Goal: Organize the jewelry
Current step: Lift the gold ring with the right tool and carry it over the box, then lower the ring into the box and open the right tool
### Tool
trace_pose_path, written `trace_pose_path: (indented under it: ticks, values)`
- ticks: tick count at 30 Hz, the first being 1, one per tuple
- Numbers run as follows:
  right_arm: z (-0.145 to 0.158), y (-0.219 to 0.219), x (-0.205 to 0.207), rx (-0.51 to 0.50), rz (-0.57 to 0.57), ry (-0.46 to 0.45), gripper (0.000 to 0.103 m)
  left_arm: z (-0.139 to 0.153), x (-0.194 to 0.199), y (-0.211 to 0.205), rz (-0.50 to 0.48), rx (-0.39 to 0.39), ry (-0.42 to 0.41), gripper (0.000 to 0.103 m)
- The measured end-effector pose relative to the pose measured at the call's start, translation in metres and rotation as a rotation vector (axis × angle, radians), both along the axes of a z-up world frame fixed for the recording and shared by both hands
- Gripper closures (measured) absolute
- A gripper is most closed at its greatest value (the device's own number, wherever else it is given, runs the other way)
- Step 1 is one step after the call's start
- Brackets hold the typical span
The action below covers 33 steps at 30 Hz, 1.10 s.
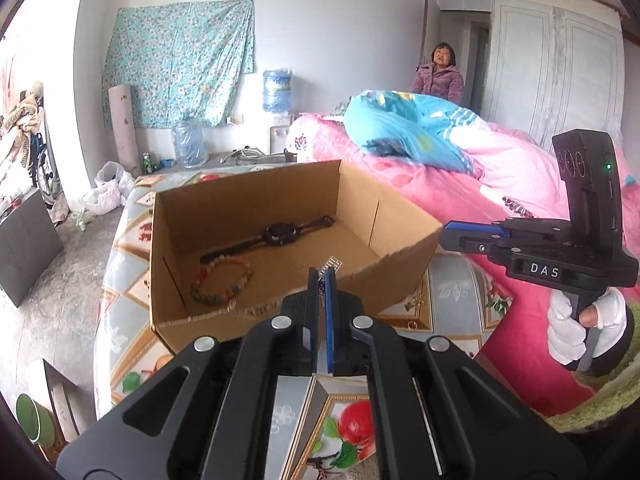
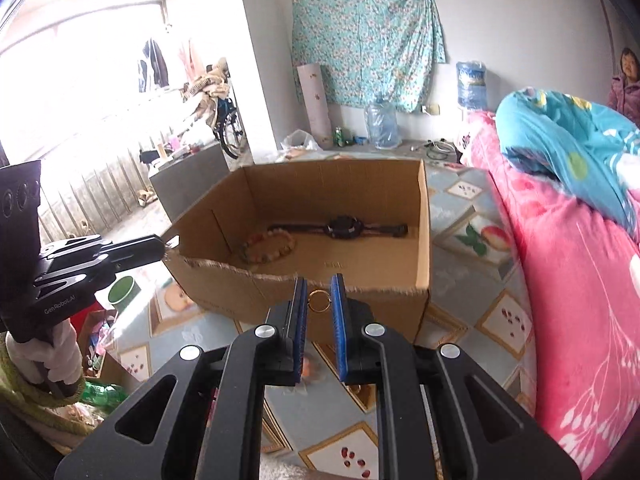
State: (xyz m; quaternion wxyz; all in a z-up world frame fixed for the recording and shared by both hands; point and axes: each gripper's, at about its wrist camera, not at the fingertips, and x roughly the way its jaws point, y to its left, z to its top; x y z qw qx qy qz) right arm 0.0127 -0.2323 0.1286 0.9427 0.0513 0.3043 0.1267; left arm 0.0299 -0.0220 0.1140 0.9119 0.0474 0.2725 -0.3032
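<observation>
Two pieces of jewelry already lie inside the cardboard box (image 1: 256,216): a dark watch (image 1: 276,234) stretched flat along the far side, and a bracelet of colored beads (image 1: 222,280) just nearer and to the left of it. So part of the job looks done. Two more pieces are not in the box yet. The left gripper (image 1: 322,280) has its jaws pressed together on a small sparkly piece (image 1: 330,266) that pokes out past the tips, right above the torn near rim of the box. The right gripper (image 2: 320,298) has its jaws pinching a thin gold ring (image 2: 319,301), which sits in the narrow gap between the blue pads, also by the near rim. I think what is left is to carry these two over the rim and let them go inside. The box sits on a bed with a fruit-pattern cover (image 1: 452,292), next to a pink quilt (image 1: 516,184). The sparkly piece is too small to name; it may be an earring or a clip. The near wall of the box hides part of its floor, so more things could lie there. A gloved hand (image 1: 576,328) holds the right tool, and the arms are cut off. A person (image 1: 440,76) sits far back beyond the bed.
</observation>
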Motion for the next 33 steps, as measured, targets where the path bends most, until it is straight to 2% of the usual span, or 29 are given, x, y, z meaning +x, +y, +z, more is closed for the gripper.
trace_pose_path:
  ticks: [2,5,9,13,16,17,20,29,33]
  values:
    - [0.008,0.002,0.016,0.009,0.016,-0.011,0.091,0.009,0.014,-0.005,-0.006,0.01,-0.008,0.101]
    - [0.009,0.01,0.046,0.02,0.037,0.026,0.09,0.007,0.044,-0.023,-0.02,0.059,0.022,0.101]
    - [-0.006,0.013,0.094,0.04,0.06,0.151,0.09,-0.015,0.092,-0.041,-0.02,0.121,0.154,0.101]
    - [-0.026,0.012,0.131,0.039,0.055,0.274,0.09,-0.045,0.132,-0.049,-0.006,0.148,0.308,0.101]
    - [-0.034,0.012,0.145,0.021,0.034,0.307,0.09,-0.057,0.146,-0.047,0.02,0.141,0.383,0.099]
    - [-0.034,0.012,0.147,0.02,0.035,0.306,0.09,-0.059,0.148,-0.046,0.027,0.135,0.394,0.093]
    - [-0.03,0.007,0.149,0.035,0.027,0.289,0.09,-0.057,0.149,-0.042,0.051,0.122,0.378,0.079]
    - [-0.009,-0.016,0.146,0.136,0.019,0.241,0.09,-0.032,0.142,-0.021,0.087,0.033,0.328,0.077]
    - [0.0,-0.026,0.145,0.212,0.029,0.237,0.089,-0.017,0.131,-0.009,0.097,-0.021,0.298,0.072]
